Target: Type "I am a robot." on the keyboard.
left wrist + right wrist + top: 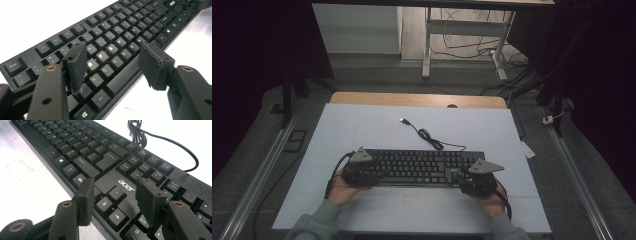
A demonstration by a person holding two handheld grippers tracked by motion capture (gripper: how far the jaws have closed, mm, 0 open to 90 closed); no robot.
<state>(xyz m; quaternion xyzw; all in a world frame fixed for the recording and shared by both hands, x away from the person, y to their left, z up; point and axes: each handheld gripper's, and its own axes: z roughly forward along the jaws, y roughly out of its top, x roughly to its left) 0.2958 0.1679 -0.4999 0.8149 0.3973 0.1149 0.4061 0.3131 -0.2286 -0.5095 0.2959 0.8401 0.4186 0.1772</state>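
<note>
Keyboard (419, 167) is lying flat on the white mat (362, 130), spanning both claws; left claw (115, 67) is standing released over its left keys; right claw (115, 200) is hovering released above the arrow keys, gripping nothing.

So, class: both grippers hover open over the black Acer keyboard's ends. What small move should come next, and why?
Probably lower the left gripper so one finger presses a key: its fingers stand apart above the keyboard, gripping nothing.
</note>
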